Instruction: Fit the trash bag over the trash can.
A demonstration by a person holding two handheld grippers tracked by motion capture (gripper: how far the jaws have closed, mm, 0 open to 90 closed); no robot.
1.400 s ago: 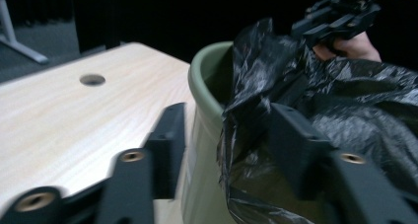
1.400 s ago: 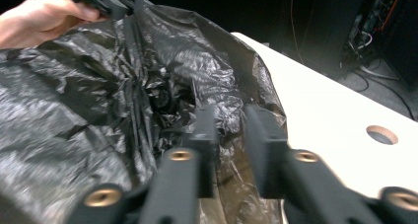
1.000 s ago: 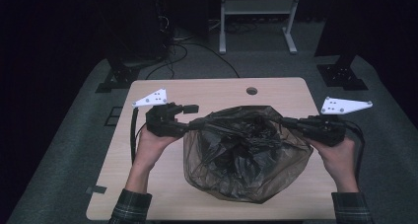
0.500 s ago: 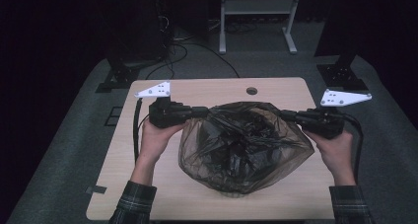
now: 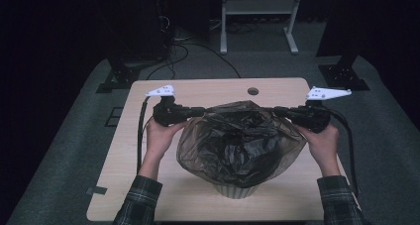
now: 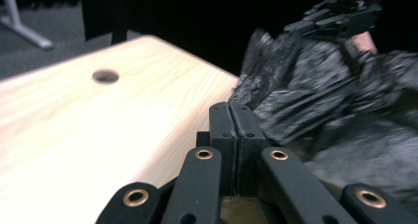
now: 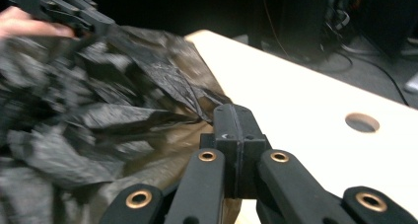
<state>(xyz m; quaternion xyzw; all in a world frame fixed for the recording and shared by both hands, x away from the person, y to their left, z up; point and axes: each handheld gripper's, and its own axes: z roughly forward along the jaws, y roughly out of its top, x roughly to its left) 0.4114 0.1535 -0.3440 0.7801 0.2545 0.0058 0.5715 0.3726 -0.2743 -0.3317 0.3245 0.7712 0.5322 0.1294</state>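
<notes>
A thin, see-through black plastic bag (image 5: 240, 143) hangs stretched between the two grippers above the wooden table (image 5: 124, 180). My left gripper (image 5: 200, 111) is shut on the bag's left rim, with its jaws pressed together (image 6: 230, 111) on the film (image 6: 315, 100). My right gripper (image 5: 277, 111) is shut on the right rim, its jaws likewise closed (image 7: 236, 116) on the bag (image 7: 98, 115). A small ribbed pale bin (image 5: 236, 191) stands under the bag near the table's front edge, its top hidden by the bag.
A round cable hole (image 5: 253, 91) sits at the table's far middle. Cables trail from both grippers along the table's sides. A white stand (image 5: 257, 17) and black equipment feet (image 5: 344, 71) are on the floor behind the table.
Both grippers have moved away from the person and slightly apart, lifting and spreading the bag. The ribbed bin now shows beneath it.
</notes>
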